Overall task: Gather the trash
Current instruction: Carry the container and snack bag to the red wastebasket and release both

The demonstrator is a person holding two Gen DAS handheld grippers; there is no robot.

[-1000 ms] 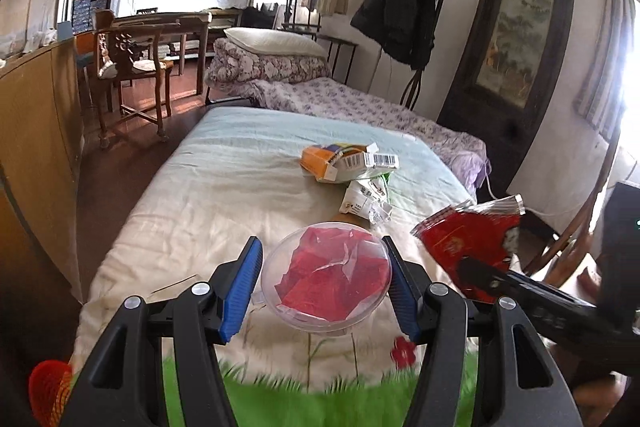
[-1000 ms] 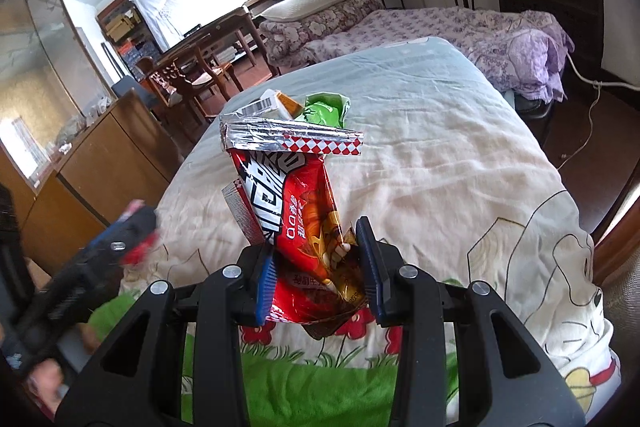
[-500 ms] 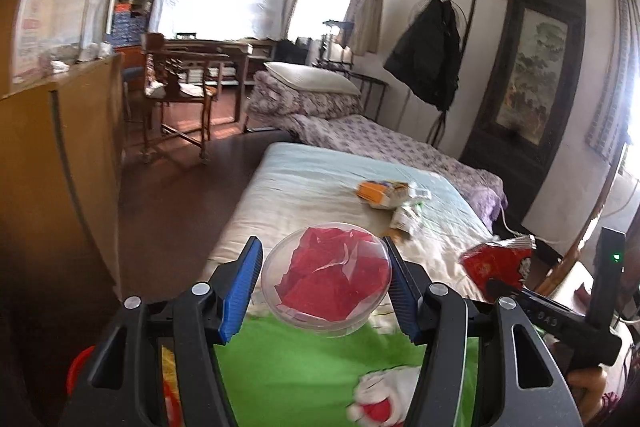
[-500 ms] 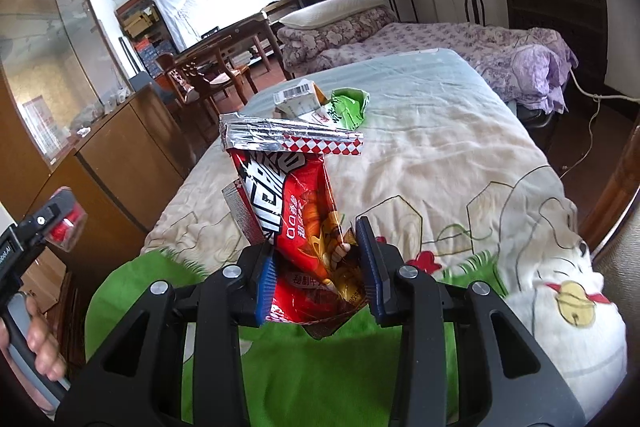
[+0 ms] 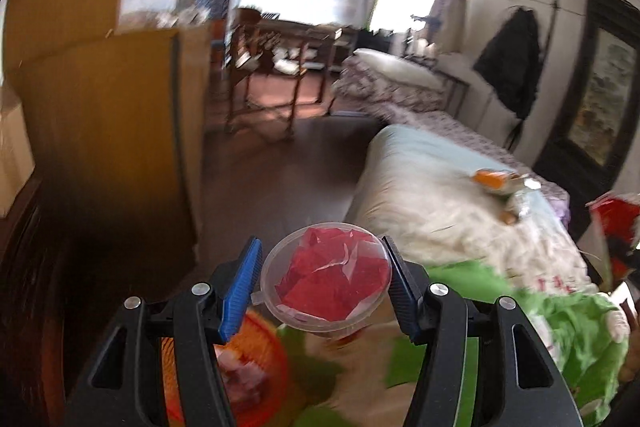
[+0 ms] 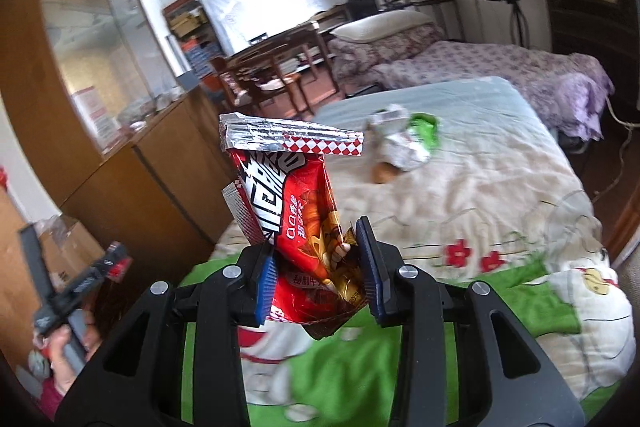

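Note:
My left gripper (image 5: 322,279) is shut on a clear plastic cup (image 5: 326,281) with red paper inside, held in the air off the bed's left side. An orange mesh basket (image 5: 256,359) shows just below it, partly hidden by the gripper. My right gripper (image 6: 318,267) is shut on a red snack bag (image 6: 298,199) with a silver folded top, held upright over the bed's near end. More wrappers (image 6: 406,141) lie further up the bed (image 6: 500,183); in the left wrist view these wrappers (image 5: 504,187) sit at the right.
A wooden cabinet (image 5: 108,131) stands left of the bed across a strip of dark floor (image 5: 272,191). Chairs and a table (image 5: 276,67) stand beyond, and a second bed (image 6: 480,67) with pillows lies behind. A hand (image 6: 66,343) holds the left gripper's handle at lower left.
The left gripper swung left off the bed with the cup, bringing the floor, cabinet and orange basket into view. The right gripper drew back and rose a little, still holding the snack bag.

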